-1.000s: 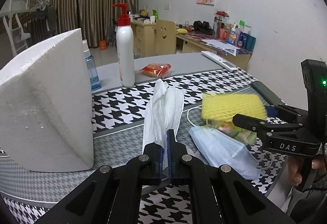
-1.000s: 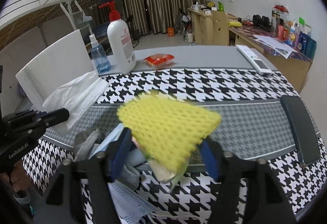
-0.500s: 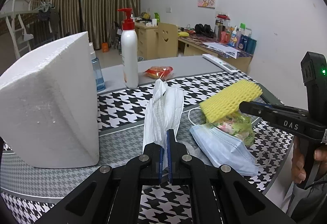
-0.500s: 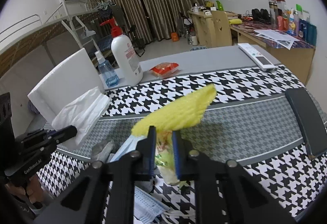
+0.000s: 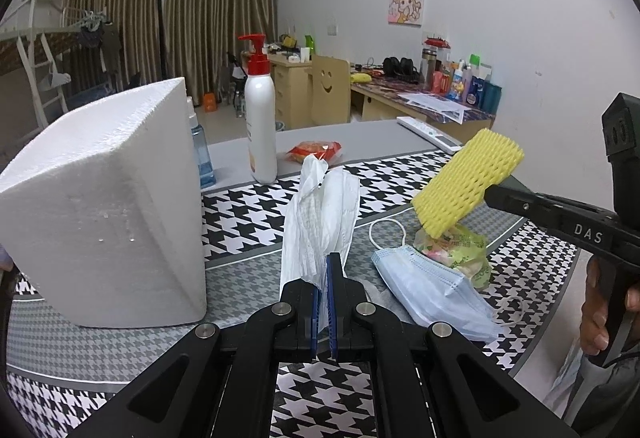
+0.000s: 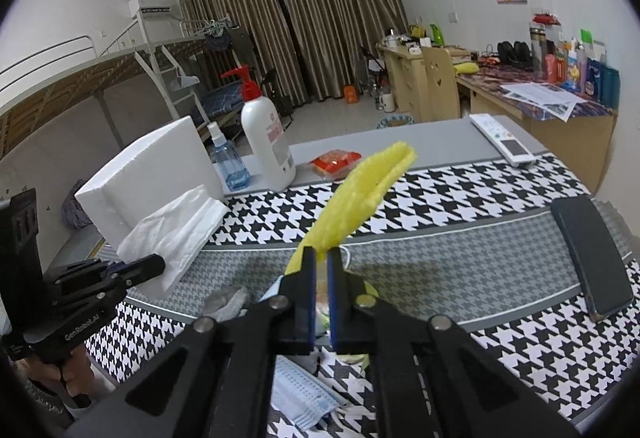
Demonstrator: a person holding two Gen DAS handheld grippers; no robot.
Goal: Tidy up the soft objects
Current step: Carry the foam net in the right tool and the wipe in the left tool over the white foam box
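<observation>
My right gripper (image 6: 320, 266) has clamped and lifted the yellow foam net sleeve (image 6: 360, 194) off the pile below it while my left gripper (image 5: 327, 278) stays pinched on the white plastic bag (image 5: 320, 214), so next I carry the sleeve to a sorting spot.

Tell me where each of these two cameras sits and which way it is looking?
Left wrist view: sits on the left gripper, looking along its fingers, shut on the white tissue, across the table towards the curtains; a hand holding the right gripper shows at right.
Right wrist view: sits on the right gripper, shut on the yellow foam net, facing likewise; the left gripper shows at left.
Both share the foam block, pump bottle and face mask.
</observation>
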